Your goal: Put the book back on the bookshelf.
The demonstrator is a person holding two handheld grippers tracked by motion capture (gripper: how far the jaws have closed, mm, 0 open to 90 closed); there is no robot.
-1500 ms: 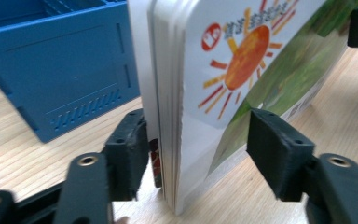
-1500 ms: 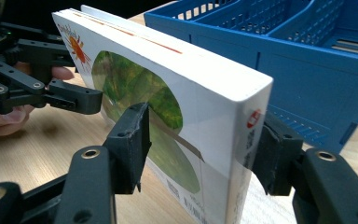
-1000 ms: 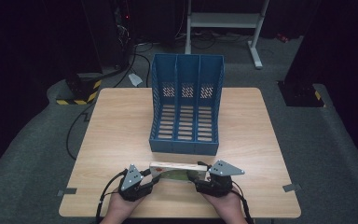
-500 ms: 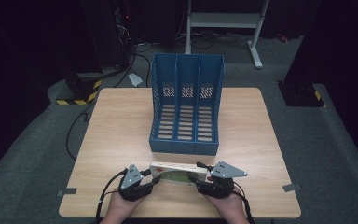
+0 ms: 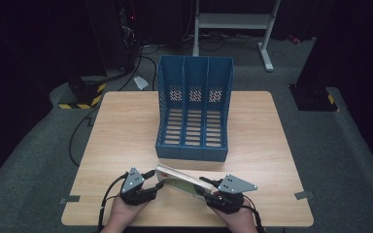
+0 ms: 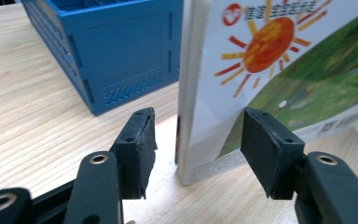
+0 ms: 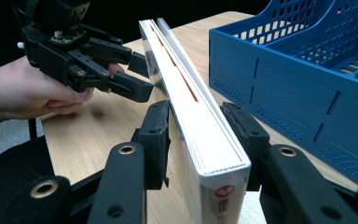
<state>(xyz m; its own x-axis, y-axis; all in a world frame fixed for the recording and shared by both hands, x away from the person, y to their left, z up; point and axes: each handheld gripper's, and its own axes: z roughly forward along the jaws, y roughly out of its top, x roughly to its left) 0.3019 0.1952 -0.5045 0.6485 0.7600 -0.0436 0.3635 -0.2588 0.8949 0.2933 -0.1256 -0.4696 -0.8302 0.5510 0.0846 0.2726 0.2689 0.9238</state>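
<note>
From above, the pale wooden table (image 5: 126, 126) carries a blue plastic three-slot file rack (image 5: 194, 109) lying on its back, open side up, its low front wall facing the person. Between that wall and the table's near edge stands a thin white picture book (image 5: 177, 178), on edge and slanting from upper left to lower right, close to the rack but apart from it.

The left gripper (image 5: 150, 182) meets the book's left end, the right gripper (image 5: 203, 190) its right end; from this height neither grip can be read.

The left gripper view settles one: its black jaws have just been opening and stand apart on either side of the book's lower corner, with daylight between the pads (image 6: 137, 149) and the cover. Here the cover's orange sun and green field show, and the rack's (image 6: 121, 56) solid blue wall rises just behind.

The right gripper view looks along the book's page edge (image 7: 196, 126). Its jaws have just been closing, and the pads (image 7: 158, 140) sit clamped against both covers. Farther along, the left gripper (image 7: 142, 77) straddles the far end, held in a hand (image 7: 32, 91).
</note>
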